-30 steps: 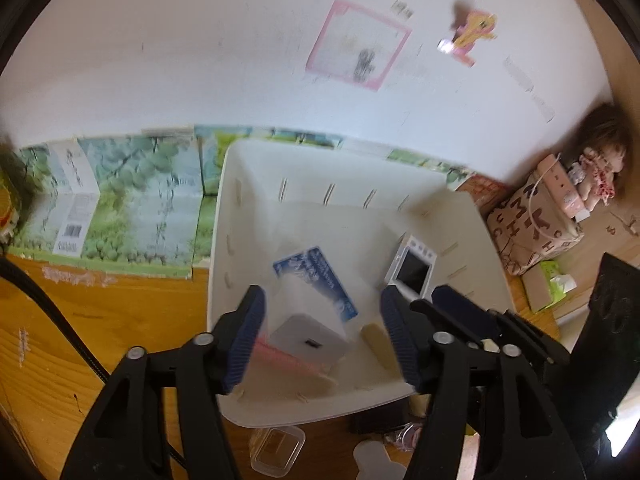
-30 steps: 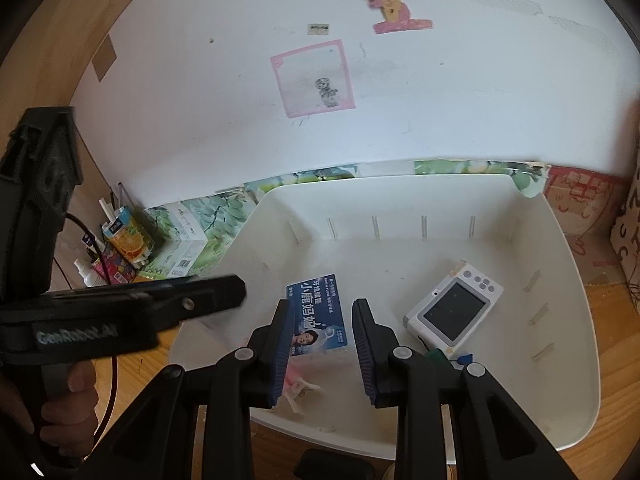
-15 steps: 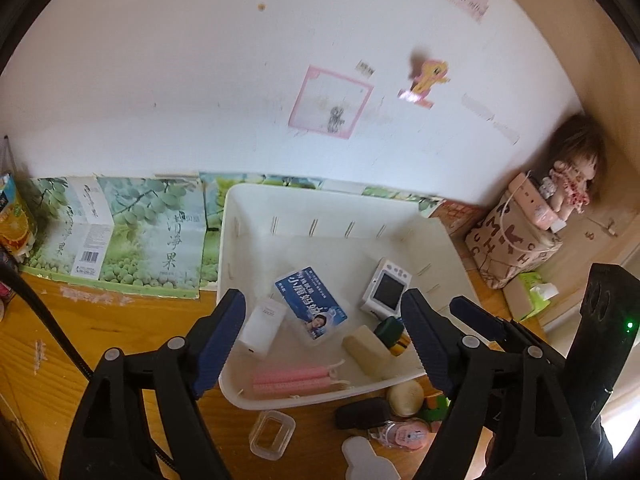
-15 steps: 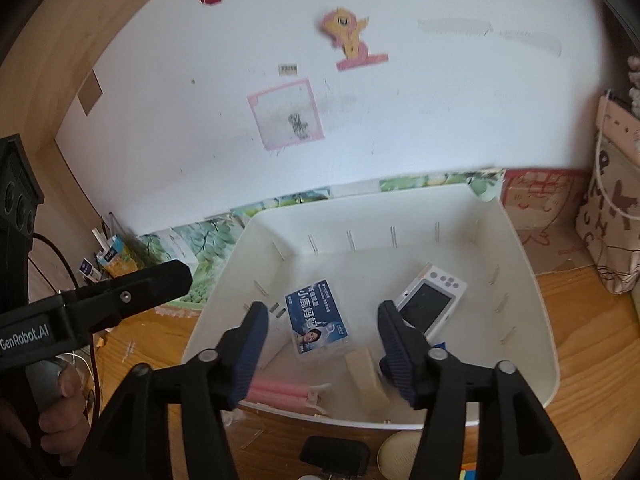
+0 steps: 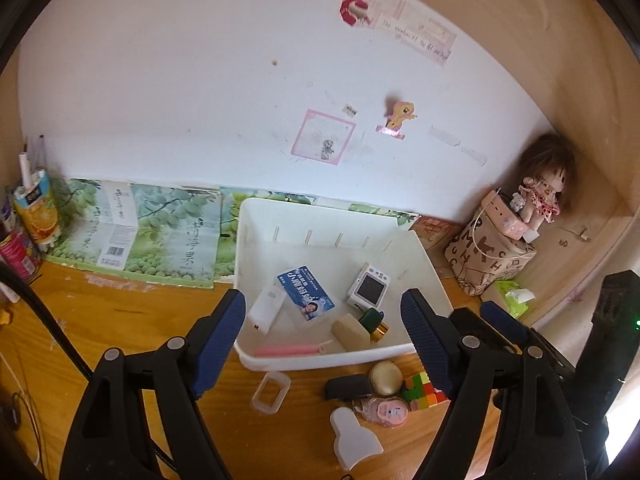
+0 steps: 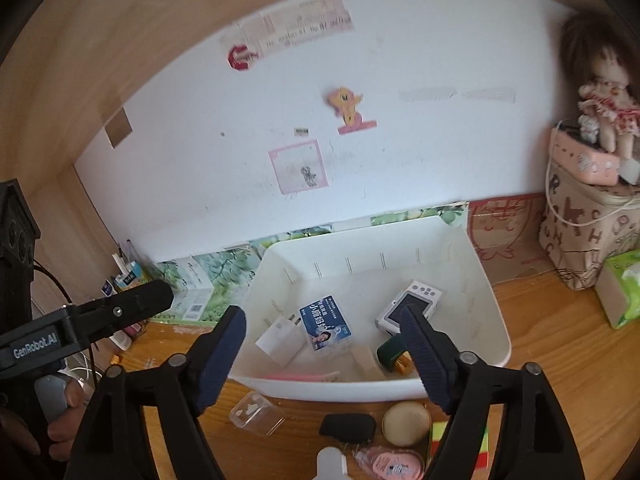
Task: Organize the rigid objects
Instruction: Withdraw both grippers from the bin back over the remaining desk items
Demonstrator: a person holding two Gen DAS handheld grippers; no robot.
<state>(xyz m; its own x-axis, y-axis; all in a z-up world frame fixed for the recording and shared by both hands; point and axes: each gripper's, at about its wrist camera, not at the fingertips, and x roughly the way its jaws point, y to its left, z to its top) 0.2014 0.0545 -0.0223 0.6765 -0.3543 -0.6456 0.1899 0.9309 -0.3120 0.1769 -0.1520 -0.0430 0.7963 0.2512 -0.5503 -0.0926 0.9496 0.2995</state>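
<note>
I held both claws wide open and empty above the white bin (image 5: 256,354), left gripper (image 5: 322,332) and right gripper (image 6: 322,346). In front of its near wall waited the clear case (image 5: 270,392), black pouch (image 5: 347,386) and round tin (image 5: 385,373). I judged these lay so close together that closing on one could knock its neighbour away.
</note>
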